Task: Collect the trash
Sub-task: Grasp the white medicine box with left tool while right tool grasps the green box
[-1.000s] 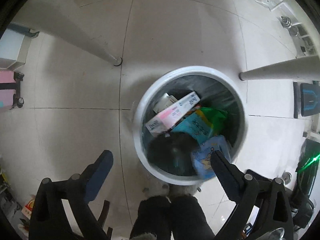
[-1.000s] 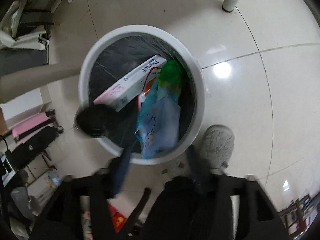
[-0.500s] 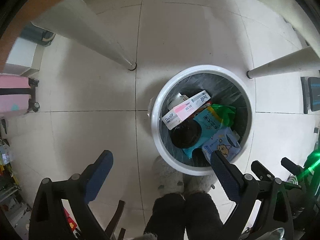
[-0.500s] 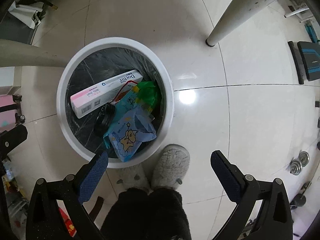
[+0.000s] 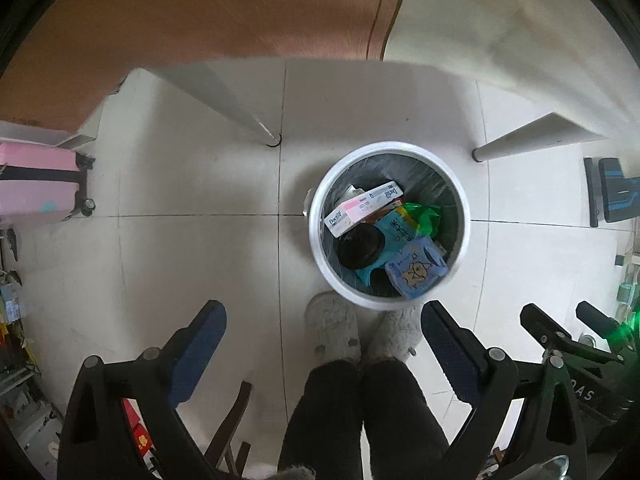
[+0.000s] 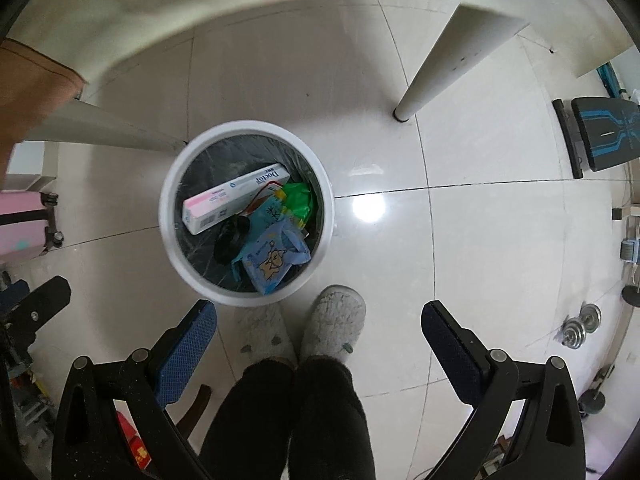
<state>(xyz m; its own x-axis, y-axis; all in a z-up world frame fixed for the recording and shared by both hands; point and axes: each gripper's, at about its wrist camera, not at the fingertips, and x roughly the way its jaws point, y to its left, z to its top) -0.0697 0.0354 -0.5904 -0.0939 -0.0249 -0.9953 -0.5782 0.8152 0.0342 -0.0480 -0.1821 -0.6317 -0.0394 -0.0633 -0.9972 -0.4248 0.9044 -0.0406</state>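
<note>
Left fingers (image 5: 320,336) wide, empty | right fingers (image 6: 318,334) wide, empty, just opened | round white plastic bin (image 6: 170,236) beyond fingertips, holding dropped blue wrapper (image 6: 272,260).

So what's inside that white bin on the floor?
In the white bin: a pink-and-white box, a black round lid, a teal packet, a green bag and a blue pouch. Anything beneath is hidden.

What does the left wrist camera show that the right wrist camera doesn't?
Only the left wrist view shows the open left claw and more of the brown tabletop. Only the right wrist view shows the open right claw and dumbbell weights. Both show the white trash bin holding the Doctor box and blue packet.
</note>
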